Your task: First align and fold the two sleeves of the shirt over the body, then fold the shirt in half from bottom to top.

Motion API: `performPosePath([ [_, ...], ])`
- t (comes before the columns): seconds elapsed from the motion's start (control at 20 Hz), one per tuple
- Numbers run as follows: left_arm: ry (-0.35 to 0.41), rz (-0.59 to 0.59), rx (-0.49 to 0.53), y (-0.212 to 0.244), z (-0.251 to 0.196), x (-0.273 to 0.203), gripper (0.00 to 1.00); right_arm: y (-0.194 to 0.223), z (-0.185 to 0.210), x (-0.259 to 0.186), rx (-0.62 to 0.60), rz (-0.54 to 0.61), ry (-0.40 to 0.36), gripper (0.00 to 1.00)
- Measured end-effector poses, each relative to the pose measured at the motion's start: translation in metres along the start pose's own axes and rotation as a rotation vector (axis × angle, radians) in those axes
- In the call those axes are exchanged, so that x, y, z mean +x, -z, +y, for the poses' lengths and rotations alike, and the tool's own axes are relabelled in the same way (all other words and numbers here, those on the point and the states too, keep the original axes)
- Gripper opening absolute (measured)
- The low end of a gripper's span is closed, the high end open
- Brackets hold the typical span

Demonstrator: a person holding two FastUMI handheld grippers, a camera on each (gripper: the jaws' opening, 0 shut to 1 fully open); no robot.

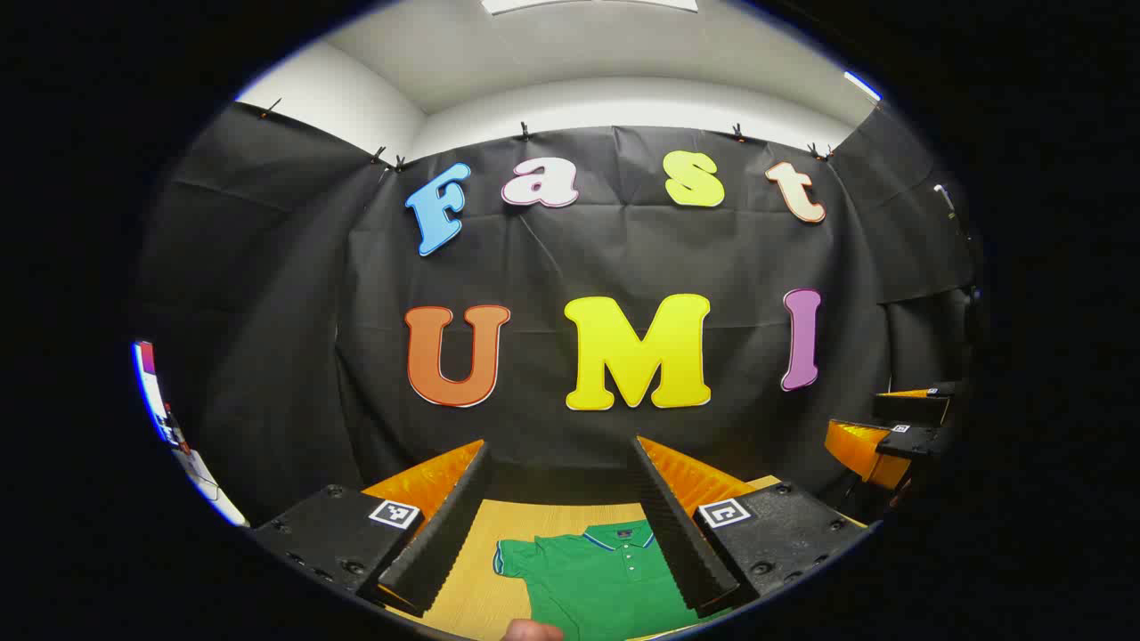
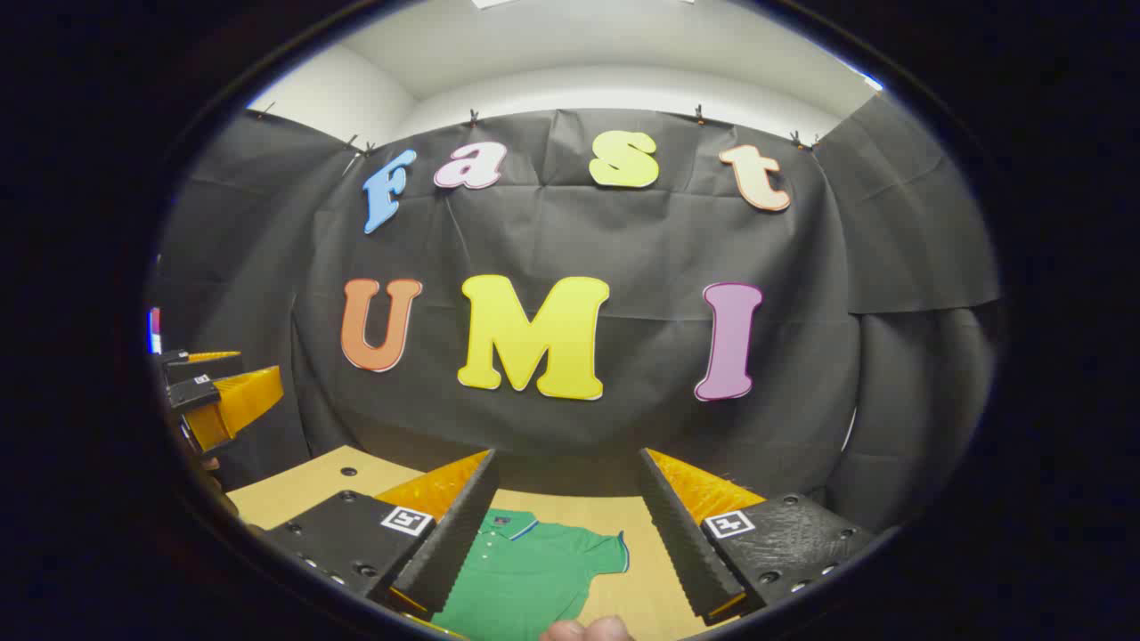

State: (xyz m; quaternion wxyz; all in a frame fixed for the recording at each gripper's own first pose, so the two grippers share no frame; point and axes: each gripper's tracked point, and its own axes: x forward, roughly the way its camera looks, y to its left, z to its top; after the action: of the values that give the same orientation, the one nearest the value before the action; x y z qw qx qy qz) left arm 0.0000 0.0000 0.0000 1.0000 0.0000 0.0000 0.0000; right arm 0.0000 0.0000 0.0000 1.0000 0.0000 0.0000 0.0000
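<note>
Sleeves come first: left gripper (image 1: 563, 525) and right gripper (image 2: 565, 525) hover wide open above the green polo shirt (image 1: 606, 579) on the tabletop (image 2: 294, 490); pinch each cuff edge cleanly.

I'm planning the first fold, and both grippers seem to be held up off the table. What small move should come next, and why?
Probably lower the left gripper toward the near sleeve of the green shirt. The shirt lies flat on the wooden table with both sleeves spread, unfolded, and both the left and the right gripper are open, above it, holding nothing.
</note>
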Motion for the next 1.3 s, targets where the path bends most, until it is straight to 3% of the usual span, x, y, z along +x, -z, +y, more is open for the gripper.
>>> performPosePath([
  [0.85, 0.02, 0.005, 0.001, 0.003, -0.004, 0.0, 0.98, 0.001, -0.011, -0.001, 0.0, 0.013, 0.014, 0.96],
  [1.3, 0.024, 0.04, 0.004, 0.014, -0.012, 0.008, 0.97, 0.043, -0.021, 0.026, -0.006, 0.097, -0.004, 0.96],
])
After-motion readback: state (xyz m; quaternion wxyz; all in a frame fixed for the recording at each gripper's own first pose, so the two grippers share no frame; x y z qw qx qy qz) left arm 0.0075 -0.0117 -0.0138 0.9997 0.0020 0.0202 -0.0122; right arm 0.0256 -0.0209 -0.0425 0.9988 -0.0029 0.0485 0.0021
